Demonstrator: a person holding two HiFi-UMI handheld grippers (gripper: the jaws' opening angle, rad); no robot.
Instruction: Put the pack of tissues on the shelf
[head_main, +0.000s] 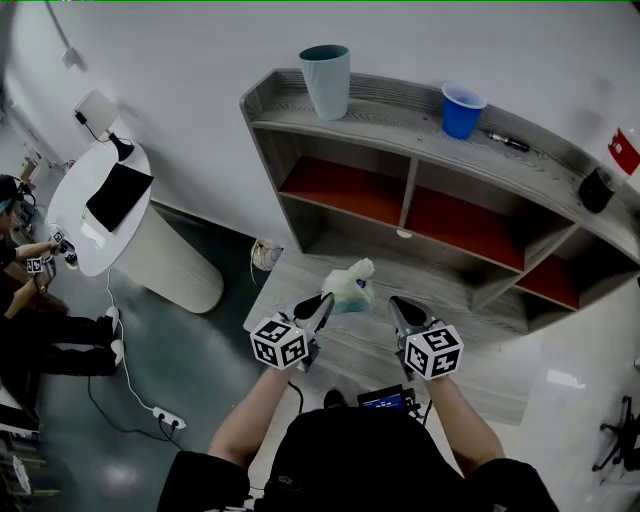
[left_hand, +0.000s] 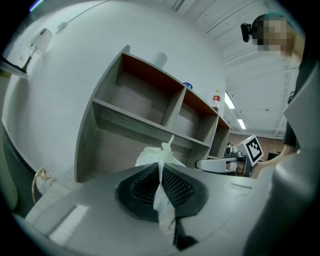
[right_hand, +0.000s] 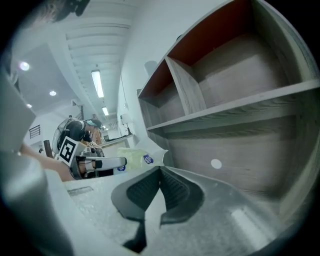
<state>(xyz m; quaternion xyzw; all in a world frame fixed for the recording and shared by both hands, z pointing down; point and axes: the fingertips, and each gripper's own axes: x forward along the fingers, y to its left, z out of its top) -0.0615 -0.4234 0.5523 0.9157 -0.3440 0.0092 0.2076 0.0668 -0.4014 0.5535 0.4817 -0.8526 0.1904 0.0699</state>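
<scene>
The left tool (left_hand: 161, 172) is closed, its pads pinching a thin fold of the pack's wrapper. The pack (left_hand: 151, 156) bulges just past the tips at 12 o'clock, in front of the shelf (left_hand: 150, 125) and not inside any compartment. The right tool (right_hand: 160, 173) is closed too, pads meeting with nothing between them, and it touches nothing.

The pinch on the wrapper shows only in the left gripper view. The right gripper view alone shows a blue logo on the pack, at 10 o'clock from its jaws, beside the left tool. Only the head view shows the shelf top: a teal cup (head_main: 327, 80) at 11 o'clock and a blue cup (head_main: 462, 110) at 1 o'clock, both upright, with a pen (head_main: 510, 142) at the blue cup's 4 o'clock. What the cups hold cannot be told. In that view the pack sits between the two tools, nearer the left one.
</scene>
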